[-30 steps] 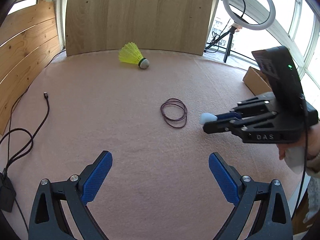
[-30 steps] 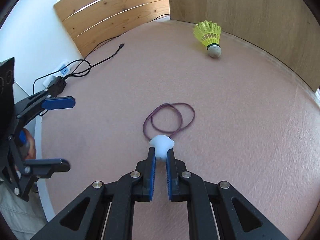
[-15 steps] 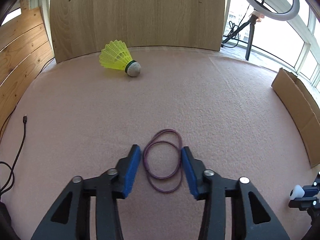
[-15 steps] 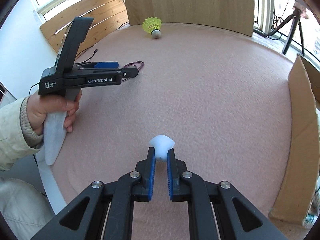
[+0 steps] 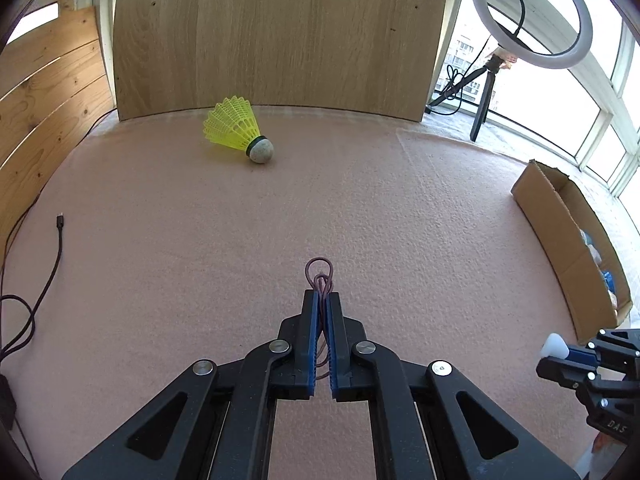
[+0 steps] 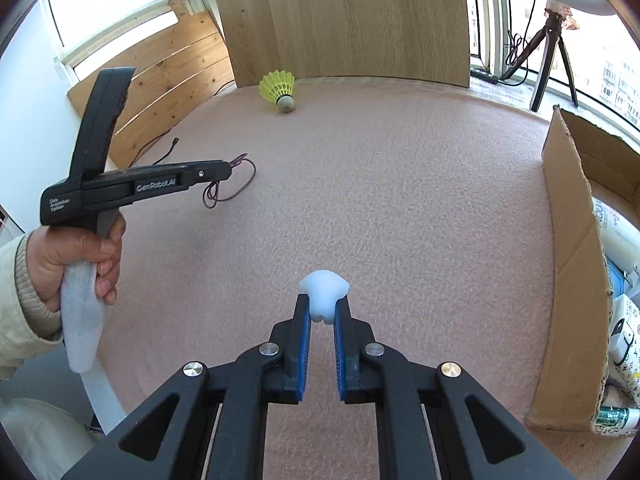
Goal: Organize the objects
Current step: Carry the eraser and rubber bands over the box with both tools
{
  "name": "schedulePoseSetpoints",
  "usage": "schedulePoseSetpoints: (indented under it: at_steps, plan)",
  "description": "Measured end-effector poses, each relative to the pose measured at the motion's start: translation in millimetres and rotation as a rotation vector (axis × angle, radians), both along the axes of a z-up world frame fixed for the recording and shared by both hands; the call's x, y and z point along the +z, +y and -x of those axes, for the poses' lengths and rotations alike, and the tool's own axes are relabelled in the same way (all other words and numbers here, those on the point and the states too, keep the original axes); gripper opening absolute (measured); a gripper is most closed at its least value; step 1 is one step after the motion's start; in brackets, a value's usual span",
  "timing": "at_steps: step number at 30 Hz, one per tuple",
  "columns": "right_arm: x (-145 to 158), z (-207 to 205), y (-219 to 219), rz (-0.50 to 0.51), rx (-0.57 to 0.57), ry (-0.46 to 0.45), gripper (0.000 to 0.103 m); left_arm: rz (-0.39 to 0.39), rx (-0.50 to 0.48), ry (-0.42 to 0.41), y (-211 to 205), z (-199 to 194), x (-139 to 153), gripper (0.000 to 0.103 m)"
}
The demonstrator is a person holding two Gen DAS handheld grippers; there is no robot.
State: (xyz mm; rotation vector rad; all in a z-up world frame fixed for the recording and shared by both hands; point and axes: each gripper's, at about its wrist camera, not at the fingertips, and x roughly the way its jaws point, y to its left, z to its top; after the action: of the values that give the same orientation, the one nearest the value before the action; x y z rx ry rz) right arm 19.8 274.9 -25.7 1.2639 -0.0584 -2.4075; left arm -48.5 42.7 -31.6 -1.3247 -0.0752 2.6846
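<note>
The purple hair tie is being pinched between the left gripper fingers, one small loop poking past the tips and the rest dangling toward the pink mat; in the right wrist view its slack is trailing near the mat. That thin cord is looking likely to slip out or snag on the mat's nap if swung fast. The right gripper is clamping a small white piece, squashy-looking, which could pop free. The yellow shuttlecock is lying far left by the wood panel. The cardboard box is standing at the right edge, with open mat between, and its near wall is sitting high enough to catch a low pass
</note>
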Motion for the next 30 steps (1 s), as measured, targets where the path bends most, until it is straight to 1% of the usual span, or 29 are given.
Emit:
schedulePoseSetpoints:
  at_steps: [5,11,15,18,22,30]
  plan:
    - [24.5,4.8,7.6,0.021,-0.054,0.079,0.01,0.037,-0.006,0.048,14.4,-21.2,32.1,0.004]
    - [58.4,4.0,22.1,0.04,-0.073,0.154,0.01,0.014,0.023,0.111,18.7,-34.8,72.6,0.004]
    - [77.1,-0.1,31.5,0.04,-0.073,0.198,0.01,0.016,0.02,0.151,30.3,-41.5,99.7,0.004]
    - [85.5,-2.8,40.3,0.042,-0.074,0.219,0.01,0.02,0.006,0.178,47.4,-43.4,116.8,0.004]
    - [90.7,-6.5,56.9,0.054,-0.084,0.237,0.01,0.028,-0.025,0.202,78.6,-43.5,132.4,0.004]
    - [94.5,-20.0,110.6,0.057,-0.138,0.248,0.01,0.017,-0.108,0.215,152.4,-43.4,144.0,0.004]
